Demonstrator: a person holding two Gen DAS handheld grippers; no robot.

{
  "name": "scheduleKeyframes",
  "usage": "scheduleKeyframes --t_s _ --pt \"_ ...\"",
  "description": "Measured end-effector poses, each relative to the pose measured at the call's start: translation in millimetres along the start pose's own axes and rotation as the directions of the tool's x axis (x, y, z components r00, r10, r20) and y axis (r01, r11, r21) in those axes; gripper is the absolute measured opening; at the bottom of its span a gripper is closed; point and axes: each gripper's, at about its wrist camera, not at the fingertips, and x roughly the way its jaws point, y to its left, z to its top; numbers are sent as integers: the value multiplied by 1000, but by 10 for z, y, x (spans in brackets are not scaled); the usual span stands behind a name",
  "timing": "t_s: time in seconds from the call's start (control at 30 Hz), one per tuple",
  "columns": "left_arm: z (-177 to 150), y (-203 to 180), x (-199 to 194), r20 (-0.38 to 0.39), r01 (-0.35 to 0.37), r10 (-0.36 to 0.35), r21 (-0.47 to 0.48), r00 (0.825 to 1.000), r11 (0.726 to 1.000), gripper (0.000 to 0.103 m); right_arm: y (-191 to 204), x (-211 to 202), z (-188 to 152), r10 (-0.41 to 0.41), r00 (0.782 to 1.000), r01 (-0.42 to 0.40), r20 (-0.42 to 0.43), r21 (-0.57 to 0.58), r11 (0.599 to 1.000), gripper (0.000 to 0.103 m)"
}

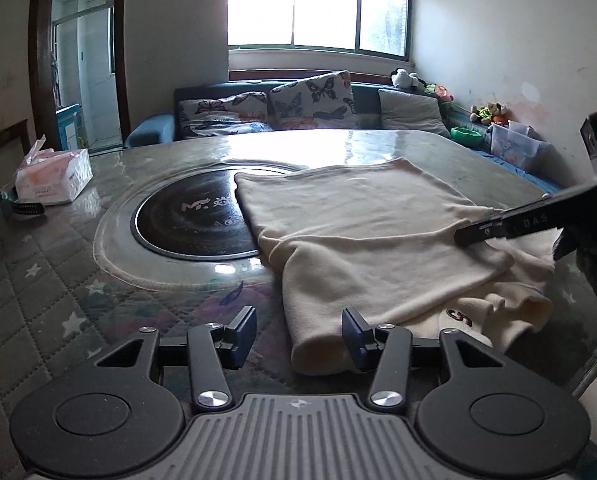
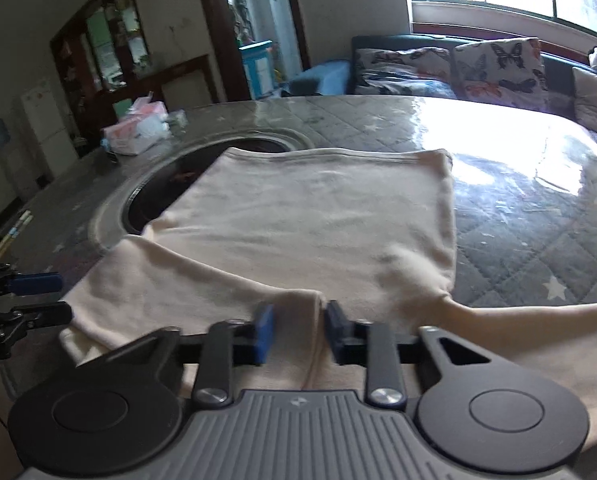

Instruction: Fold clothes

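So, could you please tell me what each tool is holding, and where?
Right tool: a raised fold of the cream cotton garment, near edge. Left tool: nothing, open.

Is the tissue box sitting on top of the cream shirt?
No, the tissue box sits on the table far to the left, apart from the cream shirt.

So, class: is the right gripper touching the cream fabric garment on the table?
Touching. The left wrist view shows the right gripper with its tips on the cream garment; the right wrist view shows a fold pinched between its jaws.
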Motion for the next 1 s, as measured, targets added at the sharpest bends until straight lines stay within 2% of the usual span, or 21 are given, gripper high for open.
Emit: scheduleKeyframes --t_s 0.1,0.27,0.43,0.5,0.53,0.6,0.67,0.7,0.8,1.0 --pt "-42 -12 9 -3 12 -12 9 1000 1000 49 10 -31 9 -13 1000 14 14 -10 1000 9" --pt "-98 -24 -9 -2 20 -20 23 1000 1000 48 119 -129 90 -46 996 51 75 -67 996 7" --pt "-111 -37 -13 3 11 -12 45 1000 999 46 231 -347 310 -55 985 73 161 -111 991 7" --pt "-119 -42 2 0 12 -12 42 1000 999 34 278 -420 407 -53 980 79 192 -130 988 7" --pt "-123 -45 10 -3 11 -11 40 1000 999 32 301 -457 456 -52 977 82 207 -140 987 7" --pt "-131 -55 1 1 2 -3 43 1000 999 18 345 -518 547 -51 970 90 236 -155 984 7" --pt "-141 -70 -32 14 -15 14 56 1000 998 10 373 -555 606 -56 966 100 253 -162 982 7" --pt "-146 -78 -48 21 -23 22 62 1000 998 6 380 -559 620 -62 965 106 255 -164 981 7" --pt "-154 -61 -106 37 -44 42 63 998 997 5 371 -503 594 -89 969 128 229 -159 979 7" --pt "-192 33 -140 3 -43 43 44 999 998 7 194 -79 309 -118 991 125 59 -126 984 10"
